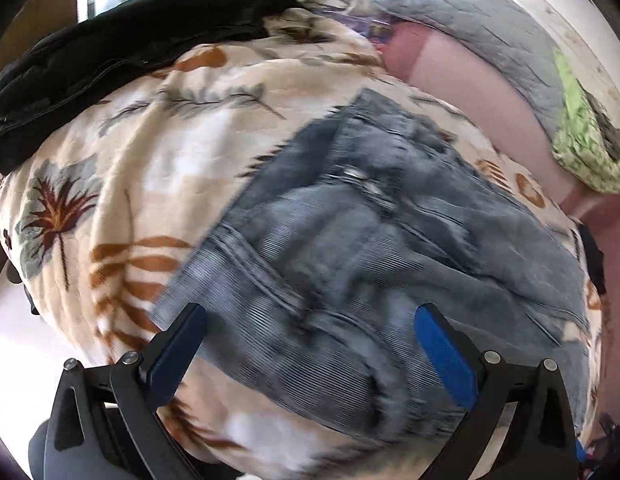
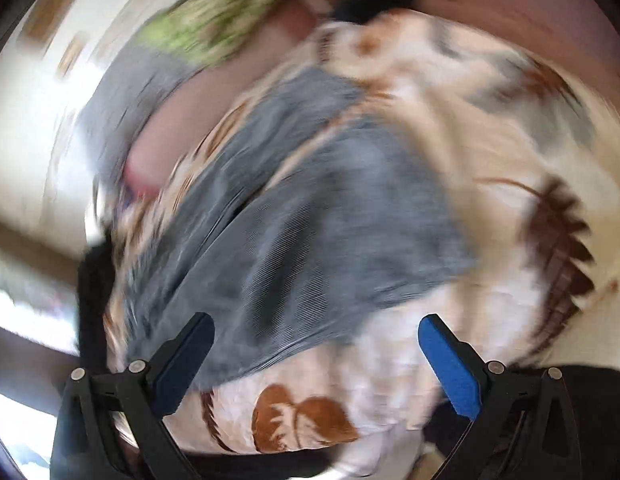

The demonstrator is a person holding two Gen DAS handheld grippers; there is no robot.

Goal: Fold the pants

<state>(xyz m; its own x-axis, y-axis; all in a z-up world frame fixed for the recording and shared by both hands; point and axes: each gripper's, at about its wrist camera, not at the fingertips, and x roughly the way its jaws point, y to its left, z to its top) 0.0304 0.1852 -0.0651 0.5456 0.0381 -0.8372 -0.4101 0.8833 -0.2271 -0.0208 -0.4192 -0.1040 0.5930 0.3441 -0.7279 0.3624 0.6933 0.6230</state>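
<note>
A pair of faded grey-blue jeans [image 1: 358, 240] lies crumpled on a cream blanket with a leaf print [image 1: 158, 152]. My left gripper [image 1: 310, 316] is open and empty, its blue-padded fingers wide apart just above the near part of the jeans. In the right wrist view, which is blurred by motion, the jeans [image 2: 302, 216] lie across the same blanket [image 2: 470, 128]. My right gripper [image 2: 316, 324] is open and empty above the near edge of the jeans.
A black garment [image 1: 122, 60] lies at the far left of the blanket. A grey quilted pillow [image 1: 482, 28] and a green patterned cloth [image 1: 586, 140] lie at the far right on a pink sheet [image 1: 470, 80].
</note>
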